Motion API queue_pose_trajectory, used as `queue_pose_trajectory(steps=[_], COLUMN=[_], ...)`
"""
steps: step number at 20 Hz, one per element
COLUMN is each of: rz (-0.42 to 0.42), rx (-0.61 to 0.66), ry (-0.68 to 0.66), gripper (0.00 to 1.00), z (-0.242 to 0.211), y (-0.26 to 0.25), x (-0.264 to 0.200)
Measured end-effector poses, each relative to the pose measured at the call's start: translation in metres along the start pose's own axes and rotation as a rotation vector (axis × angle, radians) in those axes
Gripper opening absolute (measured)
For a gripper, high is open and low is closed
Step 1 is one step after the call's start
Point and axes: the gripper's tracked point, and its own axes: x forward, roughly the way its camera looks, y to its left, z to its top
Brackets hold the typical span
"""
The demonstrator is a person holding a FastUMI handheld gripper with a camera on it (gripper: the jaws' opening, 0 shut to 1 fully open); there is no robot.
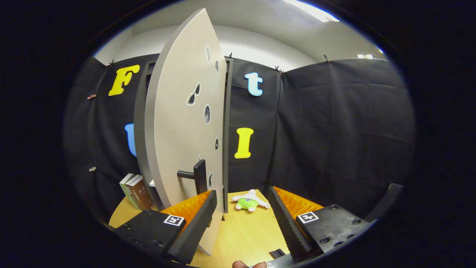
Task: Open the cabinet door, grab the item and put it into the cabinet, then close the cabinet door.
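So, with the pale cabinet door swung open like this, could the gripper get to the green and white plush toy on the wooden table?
Probably yes. The gripper is open, and the green and white plush toy lies on bare wooden table just ahead, between its fingers. The pale cabinet door stands beside the left finger, not across the path.

hand-held gripper (pixel 241 223): two long wedge-shaped fingers (pixel 195 227), inner faces ribbed with fine sawtooth ridges, jaws standing wide apart with nothing between them. Each finger sits on a blocky matte carrier with bevelled edges. One square black-and-white fiducial tag (pixel 174 220) on top of each carrier. Right carrier has several recessed round screw heads (pixel 336 243) along its near edge; left carrier has a few small ones too, harder to make out. A curved dark bar rises behind the right carrier, probably part of the housing. Fingertips of the person's hand (pixel 249 264) peek in below the fingers.
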Motion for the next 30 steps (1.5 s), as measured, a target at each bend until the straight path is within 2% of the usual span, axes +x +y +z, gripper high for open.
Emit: queue_pose_trajectory(steps=[7, 11, 14, 17, 23, 30], rz=[0.192, 0.249, 0.258, 0.282, 0.299, 0.290], rx=[0.039, 0.048, 0.027, 0.080, 0.021, 0.037], ry=[0.028, 0.007, 0.022, 0.029, -0.029, -0.077], gripper=[0.96, 0.97, 0.98, 0.98, 0.98, 0.98], z=[-0.006, 0.001, -0.006, -0.006, 0.006, 0.014], y=[0.088, 0.118, 0.125, 0.138, 0.147, 0.143], x=[0.014, 0.020, 0.027, 0.028, 0.028, 0.024])
